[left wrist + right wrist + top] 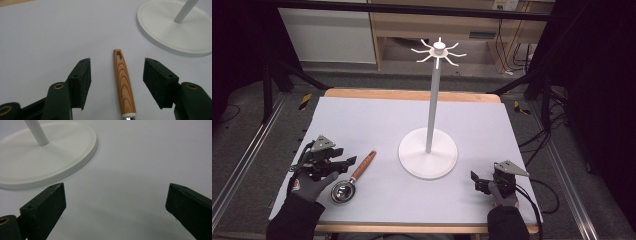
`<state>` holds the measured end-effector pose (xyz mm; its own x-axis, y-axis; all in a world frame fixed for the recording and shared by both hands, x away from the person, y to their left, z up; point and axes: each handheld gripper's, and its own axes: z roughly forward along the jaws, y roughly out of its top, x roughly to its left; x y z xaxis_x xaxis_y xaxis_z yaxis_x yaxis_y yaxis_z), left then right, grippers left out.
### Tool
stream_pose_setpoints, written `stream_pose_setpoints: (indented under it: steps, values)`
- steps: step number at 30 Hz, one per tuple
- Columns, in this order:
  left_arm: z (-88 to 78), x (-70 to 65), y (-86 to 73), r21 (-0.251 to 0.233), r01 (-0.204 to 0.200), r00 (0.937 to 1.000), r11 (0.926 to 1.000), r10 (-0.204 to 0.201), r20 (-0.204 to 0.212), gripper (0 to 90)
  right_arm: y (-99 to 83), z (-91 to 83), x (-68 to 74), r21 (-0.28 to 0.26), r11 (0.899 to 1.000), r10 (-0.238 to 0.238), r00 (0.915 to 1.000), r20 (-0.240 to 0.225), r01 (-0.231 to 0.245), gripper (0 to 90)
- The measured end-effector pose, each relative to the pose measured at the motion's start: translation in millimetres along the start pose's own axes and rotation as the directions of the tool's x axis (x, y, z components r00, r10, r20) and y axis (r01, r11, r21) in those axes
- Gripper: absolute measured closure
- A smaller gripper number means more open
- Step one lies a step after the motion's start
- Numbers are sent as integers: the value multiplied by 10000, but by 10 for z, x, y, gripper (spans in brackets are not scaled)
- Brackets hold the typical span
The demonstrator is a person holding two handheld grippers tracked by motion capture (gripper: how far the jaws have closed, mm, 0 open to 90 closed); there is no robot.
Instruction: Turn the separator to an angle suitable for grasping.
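The left tongs (117,75) are gaping wide astride the wooden handle of a ladle (353,176) lying near the worktop's (362,120) front left corner. The right tongs (115,205) are gaping wide over bare worktop near the front right corner, beside the white stand (428,154).

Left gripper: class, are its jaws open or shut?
Open. The left gripper shows its jaws spread wide, with the ladle's wooden handle lying untouched between them.
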<state>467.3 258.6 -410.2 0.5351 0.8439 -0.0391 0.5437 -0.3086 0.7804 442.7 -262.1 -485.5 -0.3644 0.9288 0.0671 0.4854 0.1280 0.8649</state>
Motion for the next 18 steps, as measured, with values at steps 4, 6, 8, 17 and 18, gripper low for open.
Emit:
stream_pose_setpoints:
  steps: [4,6,8,17,18]
  values:
    - [79,-49,27,272,-231,9997,9994,232,-9,426,1,2,-1,17,10000,-10,10000,-13,10,32]
    - [98,-62,32,393,-302,9995,9988,303,-1,434,1,4,-1,19,10000,-6,10000,-1,6,34]
    - [165,-98,39,672,-441,9990,9968,438,68,450,1,6,-2,33,10000,9,10000,44,-10,43]
    - [372,-159,18,1475,-764,9971,9861,759,88,485,6,11,-12,126,9999,65,10000,-32,-65,43]
    - [399,-164,12,1565,-783,9969,9846,782,70,494,6,15,-14,142,9999,82,10000,-13,-82,43]
